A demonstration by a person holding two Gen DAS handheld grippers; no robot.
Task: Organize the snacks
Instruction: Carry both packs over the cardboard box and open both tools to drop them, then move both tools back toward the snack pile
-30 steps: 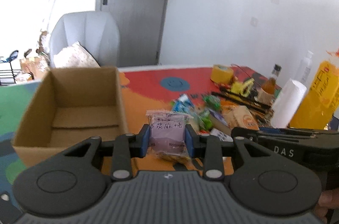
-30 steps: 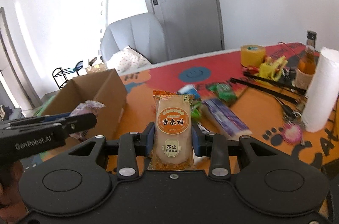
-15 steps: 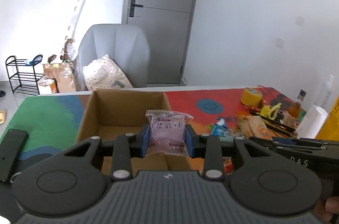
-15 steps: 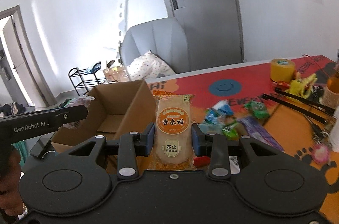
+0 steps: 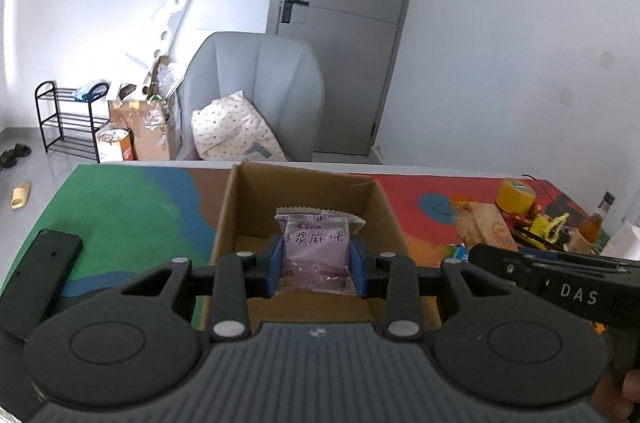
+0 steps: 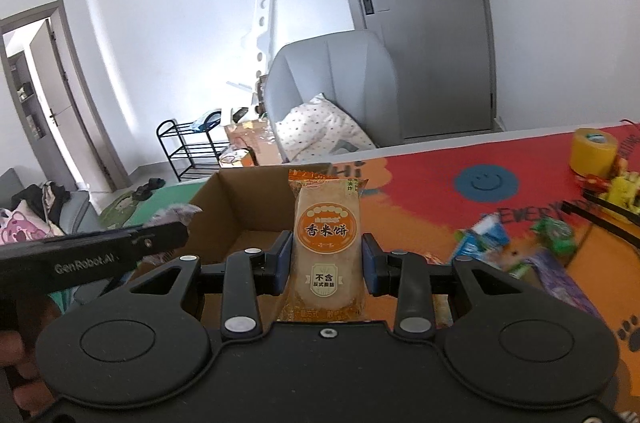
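Here, line by line:

Left claw: the left gripper (image 5: 318, 265) has its blue pads pressed on both sides of the purple snack packet (image 5: 316, 251), which stands upright between them.

Right claw: the right gripper (image 6: 327, 265) is clamped the same way on the orange rice-cake packet (image 6: 327, 247), long axis upright, label facing the camera.

Key relation: the cardboard box (image 5: 230, 219) lies straight ahead of and below the left gripper; its open mouth shows behind the purple packet. From the right wrist view the box (image 6: 240, 199) sits ahead and to the left, so the orange packet hangs near its right wall.

Nearer hand: by my reading the left one is better lined up for a drop; the right needs a shift leftward first.

Edges: the near wall and the right wall of the box are the rims to clear; the box floor looks bare where it shows.

Open room: the two grippers ride close side by side, each visible in the other's view, so room between them is tight. Green and blue mat left of the box holds only a black device (image 5: 38, 275).

Remaining snacks: loose wrappers (image 6: 516, 243) lie on the orange mat to the right, well apart from the box.
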